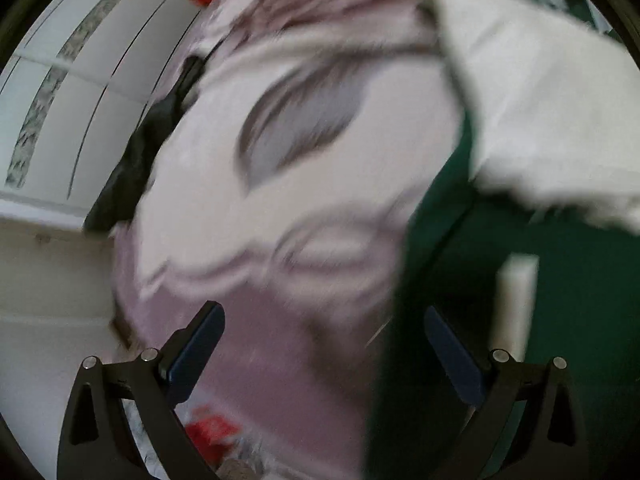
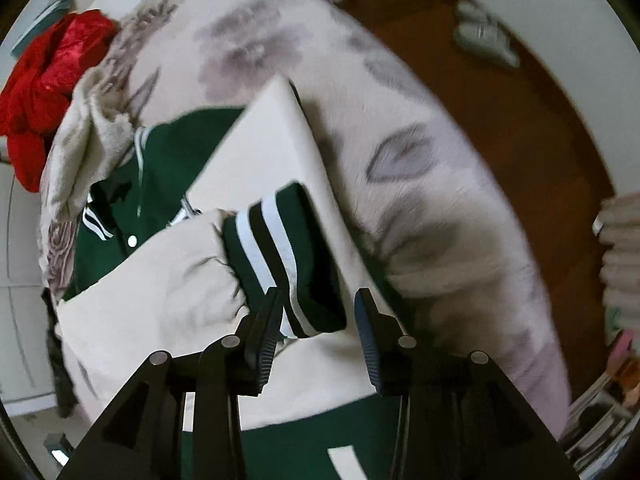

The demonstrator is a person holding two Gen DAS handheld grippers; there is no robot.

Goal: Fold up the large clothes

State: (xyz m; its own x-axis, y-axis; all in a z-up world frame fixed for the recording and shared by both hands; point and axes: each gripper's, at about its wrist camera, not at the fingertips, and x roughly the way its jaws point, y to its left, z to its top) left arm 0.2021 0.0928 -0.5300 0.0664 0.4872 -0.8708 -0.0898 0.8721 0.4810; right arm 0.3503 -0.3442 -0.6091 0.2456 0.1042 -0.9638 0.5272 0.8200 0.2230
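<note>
A dark green varsity jacket (image 2: 168,160) with cream sleeves lies on a floral blanket (image 2: 440,200). One cream sleeve (image 2: 160,300) is folded across its body, and that sleeve's green cuff with white stripes (image 2: 280,248) points toward me. My right gripper (image 2: 318,308) hovers over the cuff's end with its jaws apart; the cuff lies between them, unpressed. In the blurred left wrist view, my left gripper (image 1: 324,320) is wide open and empty above the blanket (image 1: 320,160), with the jacket's green edge (image 1: 440,240) and a cream sleeve (image 1: 540,100) to its right.
A red garment (image 2: 44,92) is bunched at the bed's far left, and a black garment (image 1: 136,168) sits at the bed's edge by white wardrobe doors (image 1: 80,80). Beyond the bed are a wooden floor (image 2: 520,120), grey slippers (image 2: 480,36) and a pale stack (image 2: 620,248).
</note>
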